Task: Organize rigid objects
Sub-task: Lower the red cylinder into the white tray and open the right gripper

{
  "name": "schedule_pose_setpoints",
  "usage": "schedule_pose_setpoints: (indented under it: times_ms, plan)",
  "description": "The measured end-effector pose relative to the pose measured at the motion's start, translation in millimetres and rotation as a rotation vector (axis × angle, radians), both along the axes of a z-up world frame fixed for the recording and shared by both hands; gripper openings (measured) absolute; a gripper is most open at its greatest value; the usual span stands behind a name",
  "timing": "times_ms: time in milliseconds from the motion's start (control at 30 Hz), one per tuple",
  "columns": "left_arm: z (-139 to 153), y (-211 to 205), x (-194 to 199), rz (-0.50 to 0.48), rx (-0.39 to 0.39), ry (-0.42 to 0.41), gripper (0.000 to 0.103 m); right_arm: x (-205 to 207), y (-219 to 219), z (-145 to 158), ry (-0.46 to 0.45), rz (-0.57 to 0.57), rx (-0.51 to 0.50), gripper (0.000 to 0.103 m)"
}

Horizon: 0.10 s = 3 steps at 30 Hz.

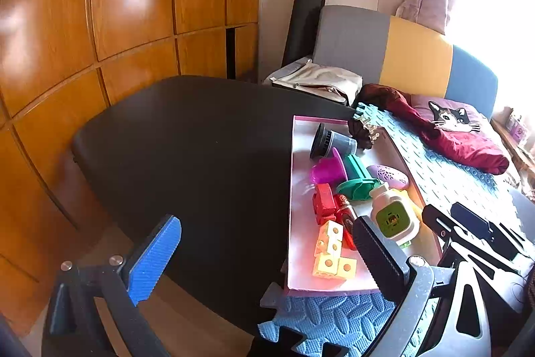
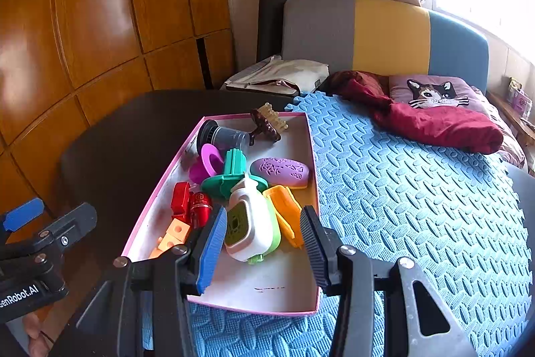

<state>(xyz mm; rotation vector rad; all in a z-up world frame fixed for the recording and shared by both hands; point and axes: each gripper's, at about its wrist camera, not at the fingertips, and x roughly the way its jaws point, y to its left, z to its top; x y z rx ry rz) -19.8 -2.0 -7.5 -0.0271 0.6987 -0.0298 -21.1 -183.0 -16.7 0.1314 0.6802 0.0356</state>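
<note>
In the right wrist view the right gripper (image 2: 259,245) fills the bottom of the frame, its blue pad and black ribbed pad standing partly apart on either side of a white bottle with a green face (image 2: 249,228). Neither pad presses on the bottle, which lies in the box. At lower left of that frame the body of the left gripper (image 2: 31,251) shows white lettering that reads "enRobot.AI", cut off at the frame edge.

In the left wrist view the left gripper (image 1: 267,256) has its jaws spread as wide as they go, with nothing between them but the dark tabletop (image 1: 187,139).

The task's things sit heaped in a shallow pink-rimmed box (image 2: 267,290) with a white floor, at middle of the right wrist frame. The box rests on a blue foam mat (image 2: 401,206), its left side toward the tabletop. Inside, from the far end: a brown hair claw (image 2: 267,122), a grey cylinder (image 2: 220,134), a magenta cup (image 2: 209,164), a teal stand (image 2: 232,176), a purple oval case (image 2: 281,173), an orange tray (image 2: 287,216), a red block (image 2: 180,199), a red cylinder (image 2: 200,208) with a small embossed mark too small to read, and yellow cubes (image 1: 331,251). A faint dark scribble on the box floor near the front rim is illegible.
</note>
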Motion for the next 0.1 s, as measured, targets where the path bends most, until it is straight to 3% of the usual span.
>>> schedule_pose_setpoints:
  times_ms: [100]
  plan:
    - [-0.4, 0.2, 1.3, -0.005, -0.005, 0.005, 0.103, -1.0, -1.5, 0.1, -0.003, 0.0, 0.003, 0.046]
